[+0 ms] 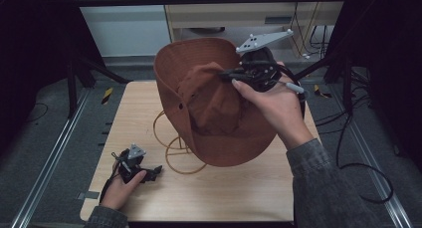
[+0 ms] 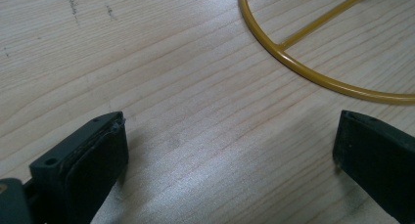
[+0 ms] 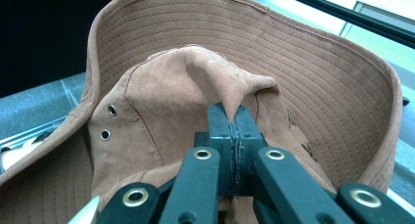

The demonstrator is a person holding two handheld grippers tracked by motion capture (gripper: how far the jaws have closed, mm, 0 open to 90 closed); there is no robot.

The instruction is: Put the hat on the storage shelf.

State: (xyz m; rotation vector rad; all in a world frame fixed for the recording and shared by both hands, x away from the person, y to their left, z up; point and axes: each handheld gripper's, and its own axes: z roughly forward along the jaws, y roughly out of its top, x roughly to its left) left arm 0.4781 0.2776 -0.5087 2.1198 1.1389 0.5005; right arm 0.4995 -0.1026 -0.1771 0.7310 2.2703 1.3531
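Raised above the table (image 1: 149, 113), the right gripper (image 1: 230, 74) pinches the brown hat (image 1: 219, 138) by its crown, brim tilted toward the camera over the yellow wire stand (image 1: 171, 153).

Left gripper (image 2: 230, 145) jaws stand wide apart over bare wood.

Right gripper view: jaws clamp a crown fold.

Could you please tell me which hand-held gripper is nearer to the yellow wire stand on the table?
Left. The left hand-held gripper rests open on the table just beside the yellow wire stand. The right hand-held gripper is raised above it, pinching the brown hat.
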